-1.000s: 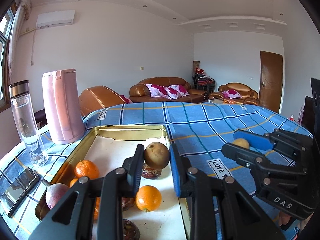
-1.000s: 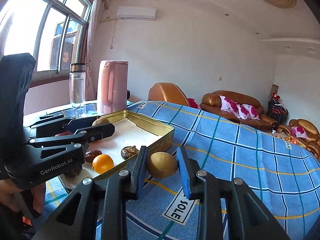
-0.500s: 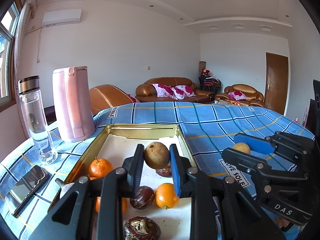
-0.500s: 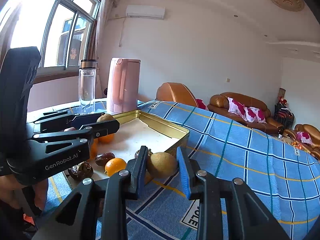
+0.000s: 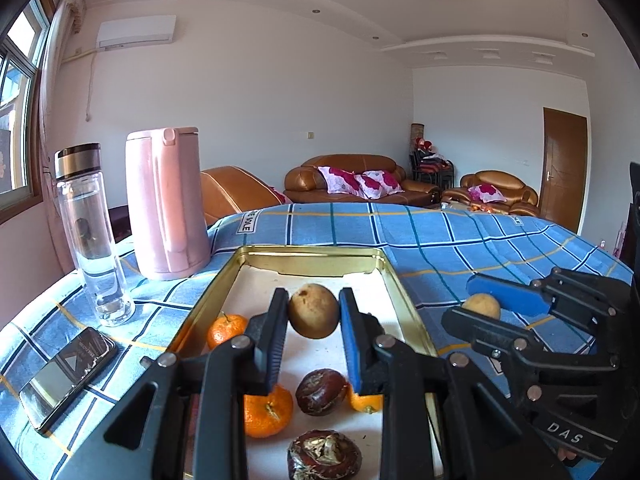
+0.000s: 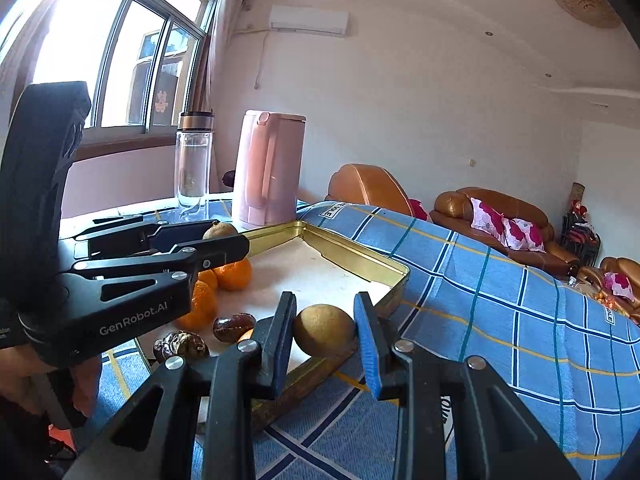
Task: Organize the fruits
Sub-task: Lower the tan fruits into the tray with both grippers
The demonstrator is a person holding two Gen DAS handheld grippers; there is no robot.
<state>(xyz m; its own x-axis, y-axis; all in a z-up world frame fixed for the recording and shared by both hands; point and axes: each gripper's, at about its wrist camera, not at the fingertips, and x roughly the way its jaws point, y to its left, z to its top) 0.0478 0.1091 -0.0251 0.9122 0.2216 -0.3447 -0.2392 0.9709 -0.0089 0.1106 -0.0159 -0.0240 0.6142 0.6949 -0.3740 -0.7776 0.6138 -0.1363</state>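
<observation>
Since a second ago I have carried both grippers level toward the gold tray (image 5: 280,258). In the left wrist view the tray has slid down and toward me, so more of the fruit inside shows now. In the right wrist view the tray's near corner (image 6: 394,276) has come in behind my held fruit, which earlier hung over bare blue cloth (image 6: 500,320). I take that to mean both fruits are nearly ready to set down, the right one only just at the edge.

The left gripper (image 5: 314,316) is closed about as tight as it goes on a brown round fruit (image 5: 314,316). Both pads press its sides, and it hangs above the tray's white floor. From that fruit, one tangerine (image 5: 226,328) lies at 9 o'clock, another tangerine (image 5: 267,410) at 7 o'clock, and a dark wrinkled fruit (image 5: 322,392) at 6 o'clock, with a cracked dark fruit (image 5: 324,456) below that one.

The right gripper (image 6: 325,336) is likewise nearly closed, clamped on a yellowish round fruit (image 6: 325,336) held squarely between its pads. It sits over the tray's near rim, so I judge it needs to go further toward 11 o'clock before I let go. The pink jug (image 5: 166,204), the clear bottle (image 5: 92,236) and the phone (image 5: 66,374) stand outside the tray.
</observation>
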